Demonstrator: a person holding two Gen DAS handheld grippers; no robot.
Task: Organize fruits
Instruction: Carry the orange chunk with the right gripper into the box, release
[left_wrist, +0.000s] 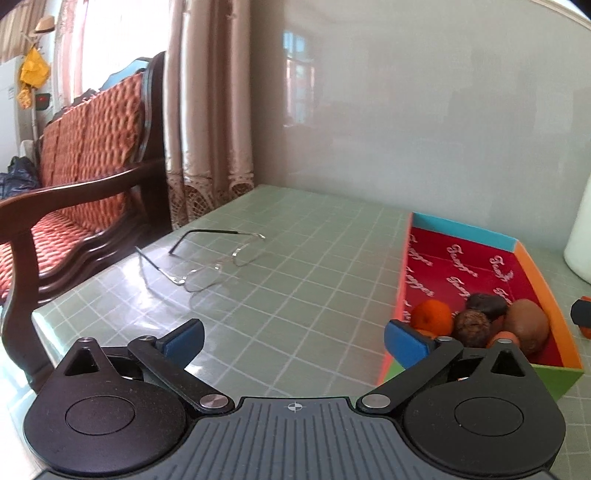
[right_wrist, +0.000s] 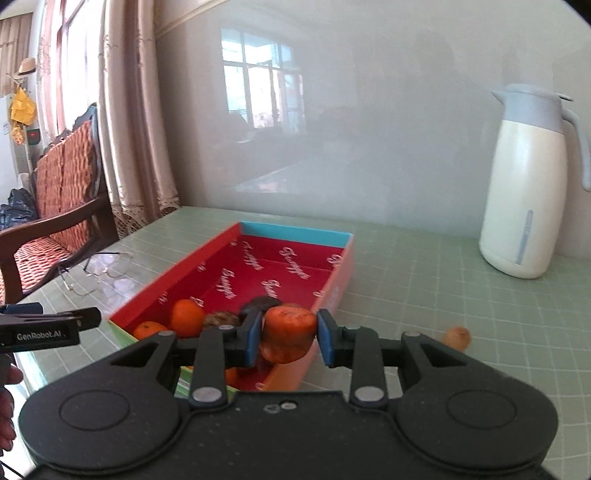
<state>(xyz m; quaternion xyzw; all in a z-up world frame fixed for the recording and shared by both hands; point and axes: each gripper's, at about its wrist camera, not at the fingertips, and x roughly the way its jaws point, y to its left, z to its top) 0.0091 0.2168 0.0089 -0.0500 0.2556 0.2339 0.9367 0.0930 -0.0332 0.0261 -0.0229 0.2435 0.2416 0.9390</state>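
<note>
Only the right wrist view shows the right gripper (right_wrist: 289, 332) clamped on an orange fruit (right_wrist: 290, 328) above the near end of the red-lined box (right_wrist: 177, 275), and a white jug (right_wrist: 528, 192) on the table (right_wrist: 406, 280). The left gripper (left_wrist: 293, 341) hangs spread wide, holding nothing, near the glasses (left_wrist: 207, 258). Its side reads "GenRobot.AI".

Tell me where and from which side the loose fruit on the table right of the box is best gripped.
Grip the loose fruit across its narrow middle, coming from above with the free left gripper, or the right gripper once emptied. It lies alone on the table, apart from the box, so both flanks are free.
</note>
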